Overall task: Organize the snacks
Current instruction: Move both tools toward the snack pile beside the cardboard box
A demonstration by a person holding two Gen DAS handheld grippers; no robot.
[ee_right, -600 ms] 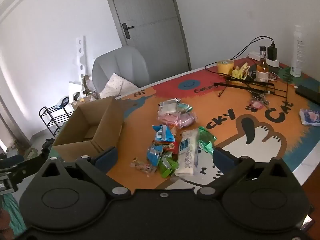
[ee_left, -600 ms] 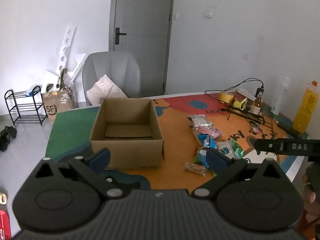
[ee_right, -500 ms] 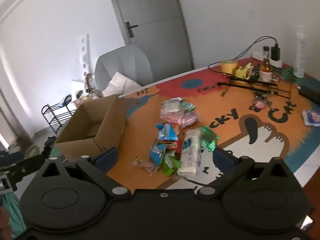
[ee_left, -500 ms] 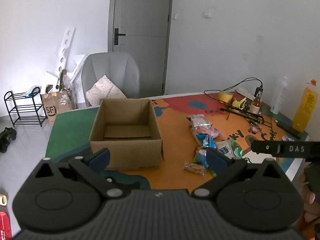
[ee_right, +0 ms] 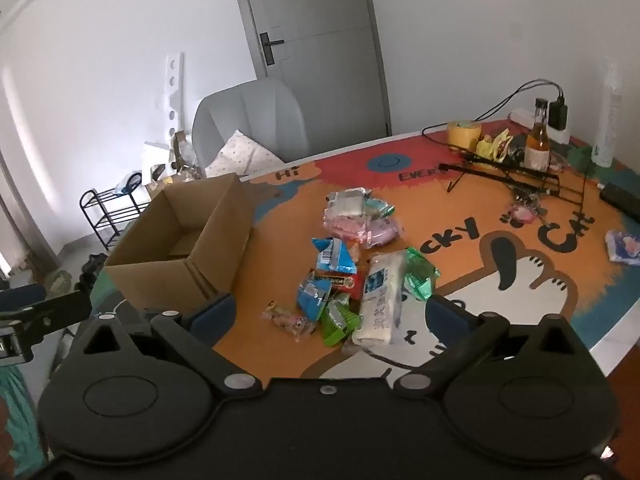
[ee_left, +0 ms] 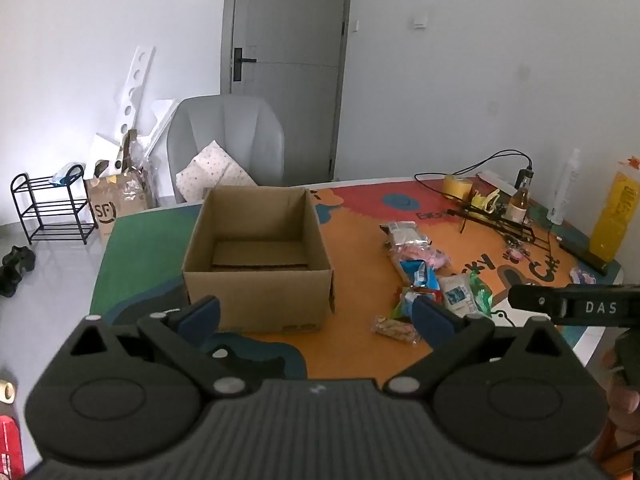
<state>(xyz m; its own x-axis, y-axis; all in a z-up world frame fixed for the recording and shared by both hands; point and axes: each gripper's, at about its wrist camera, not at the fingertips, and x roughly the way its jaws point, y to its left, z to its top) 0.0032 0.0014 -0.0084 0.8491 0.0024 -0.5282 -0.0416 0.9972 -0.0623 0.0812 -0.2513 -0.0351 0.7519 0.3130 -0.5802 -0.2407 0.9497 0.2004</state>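
— How are the two grippers posed above the table (ee_right: 600, 332)?

— Both are held over its near edge, angled downward. The left gripper (ee_left: 316, 314) is aimed at the one cardboard box (ee_left: 258, 256), which stands open and upright on the green and orange mat. The right gripper (ee_right: 330, 312) is aimed at the snack pile (ee_right: 352, 268), which lies just right of the box. Each set of jaws is spread wide, and nothing is held between either pair.

— What can be counted?

— One box, seen empty apart from a loose flap on its floor. One pile of roughly ten packets, overlapping so an exact count cannot be given. Within it, one long white pack (ee_right: 380, 296), one pink pack (ee_right: 360, 226), two blue packets (ee_right: 334, 256) and one clear wrapped bar (ee_right: 286, 318) nearest the camera are made out. One more packet (ee_right: 622, 246) is seen well apart at the table's right edge. One tape roll (ee_right: 464, 132) and one small bottle (ee_right: 538, 144) are seen at the far side.
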